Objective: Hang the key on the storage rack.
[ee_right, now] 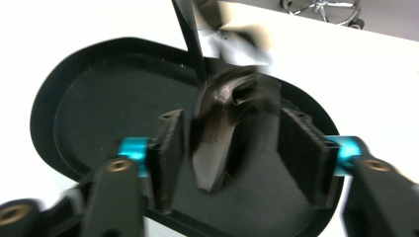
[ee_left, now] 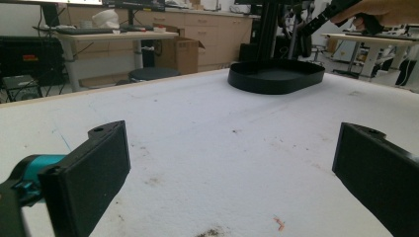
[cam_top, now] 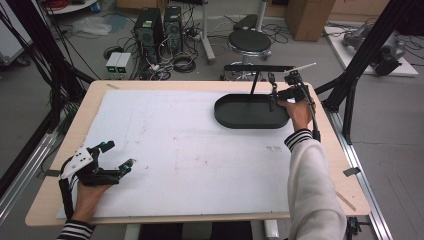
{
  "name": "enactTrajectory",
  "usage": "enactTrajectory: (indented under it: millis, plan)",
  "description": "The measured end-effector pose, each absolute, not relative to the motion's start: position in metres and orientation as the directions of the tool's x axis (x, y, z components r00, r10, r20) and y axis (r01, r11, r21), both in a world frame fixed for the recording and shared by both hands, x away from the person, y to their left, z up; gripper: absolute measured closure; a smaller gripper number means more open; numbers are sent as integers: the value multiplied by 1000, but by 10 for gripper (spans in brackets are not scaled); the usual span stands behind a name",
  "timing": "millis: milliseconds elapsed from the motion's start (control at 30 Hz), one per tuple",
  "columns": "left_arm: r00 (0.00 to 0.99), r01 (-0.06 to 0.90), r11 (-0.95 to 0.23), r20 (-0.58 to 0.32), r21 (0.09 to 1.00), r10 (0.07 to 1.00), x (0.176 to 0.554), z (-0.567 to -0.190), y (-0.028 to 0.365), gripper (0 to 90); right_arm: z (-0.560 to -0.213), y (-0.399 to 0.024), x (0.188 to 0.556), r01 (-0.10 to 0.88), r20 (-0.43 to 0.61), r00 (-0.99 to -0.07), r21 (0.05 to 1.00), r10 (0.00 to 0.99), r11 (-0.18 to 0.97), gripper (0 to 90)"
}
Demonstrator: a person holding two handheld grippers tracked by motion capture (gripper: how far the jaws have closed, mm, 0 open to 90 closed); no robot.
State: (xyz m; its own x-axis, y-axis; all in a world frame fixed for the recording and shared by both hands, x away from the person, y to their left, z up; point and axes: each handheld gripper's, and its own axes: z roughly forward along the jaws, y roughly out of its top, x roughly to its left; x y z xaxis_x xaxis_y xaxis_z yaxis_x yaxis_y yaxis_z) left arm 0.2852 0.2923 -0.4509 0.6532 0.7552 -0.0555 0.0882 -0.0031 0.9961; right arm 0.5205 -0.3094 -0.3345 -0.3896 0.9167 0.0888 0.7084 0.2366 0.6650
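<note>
A dark, long-handled utensil [ee_right: 217, 133], blurred and hard to identify, is seen between the parted jaws of the right gripper [ee_right: 232, 158], directly above the black oval tray [cam_top: 235, 120]; whether it is pinched or just let go cannot be told. Its long axis runs away from the jaws, up over the tray's far rim. The left gripper [cam_top: 116, 156] is held released, well apart from the tray, which lies far ahead of its jaws. A scuffed white sheet [cam_top: 175, 150] covers the table; computers [cam_top: 159, 27], a stool [cam_top: 249, 41] and cables are seen beyond
</note>
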Motion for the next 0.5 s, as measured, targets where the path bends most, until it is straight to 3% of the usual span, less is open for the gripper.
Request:
enactTrajectory:
  millis: [167, 267, 367, 500]
  plan:
    - [653, 90, -1, -58, 996, 755, 285, -451, 293, 17, -329, -307, 516, 691, 102, -418, 680, 903, 244, 193]
    - [653, 89, -2, -57, 996, 755, 285, -451, 293, 17, -324, -308, 509, 660, 142, -489, 705, 861, 258, 28]
    - [654, 87, -3, -55, 996, 754, 285, -451, 293, 17, -321, -311, 490, 564, 187, -558, 801, 808, 204, 12]
    - [652, 87, -2, -56, 996, 756, 285, -451, 293, 17, -324, -318, 457, 464, 150, -628, 860, 764, 212, 4]
